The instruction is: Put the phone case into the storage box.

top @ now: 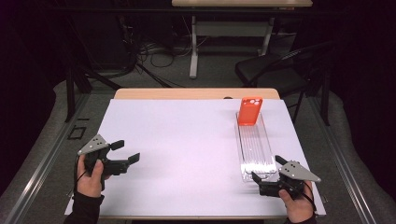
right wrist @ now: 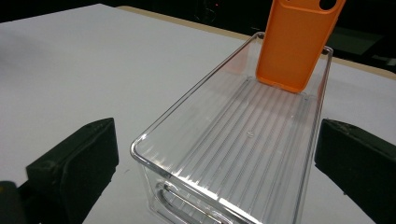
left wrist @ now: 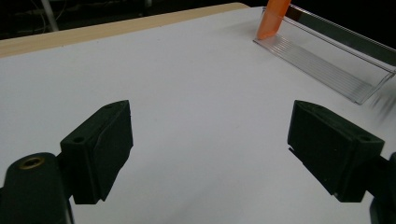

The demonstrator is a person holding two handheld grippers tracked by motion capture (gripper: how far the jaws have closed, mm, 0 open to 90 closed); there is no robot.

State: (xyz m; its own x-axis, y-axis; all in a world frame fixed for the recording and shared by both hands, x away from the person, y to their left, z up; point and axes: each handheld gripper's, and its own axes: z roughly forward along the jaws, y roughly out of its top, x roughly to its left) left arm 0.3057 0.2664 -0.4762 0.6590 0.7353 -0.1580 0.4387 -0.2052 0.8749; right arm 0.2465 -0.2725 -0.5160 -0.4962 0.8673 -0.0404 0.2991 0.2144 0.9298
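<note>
OK, right claw point(top: 266, 173) wide open, empty, straddling clear bin's point(right wrist: 187, 154) near end; close squarely on walls, avoid tipping orange case point(right wrist: 294, 42). Left claw point(left wrist: 210, 140) open, idle.

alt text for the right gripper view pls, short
A clear ribbed plastic bin sits on a white table just ahead of the open right gripper, whose two black jaws stand either side of its near end without touching it. An orange phone case leans upright against the bin's far end.
</note>
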